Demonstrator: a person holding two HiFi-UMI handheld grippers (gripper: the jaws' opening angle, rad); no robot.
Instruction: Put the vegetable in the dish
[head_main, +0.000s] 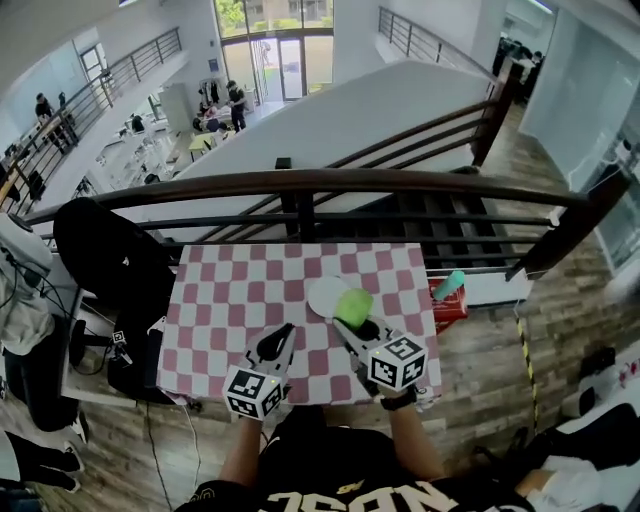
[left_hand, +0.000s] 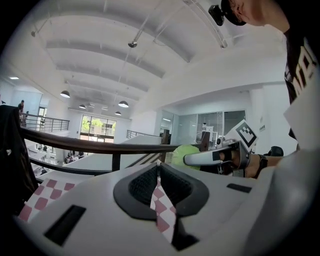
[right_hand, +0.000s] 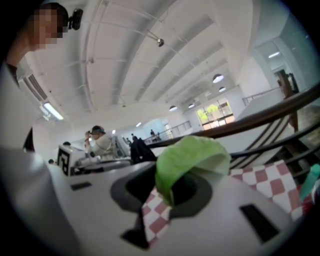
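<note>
**Vegetable at the dish's edge: centre it, lower it, then let go**

The right claw (head_main: 352, 318) is grasping the green vegetable (head_main: 353, 303). Near the middle of the head view, the vegetable overlaps the right edge of the white dish (head_main: 320, 292) on the checked bench (head_main: 220, 290). Whether it touches the dish I cannot tell. The left claw (head_main: 276, 344) is clenched on nothing, lower left of the dish. The step would go best with the vegetable moved slightly left over the dish's middle and lowered close before the claw releases, so it doesn't flop over the rim.
</note>
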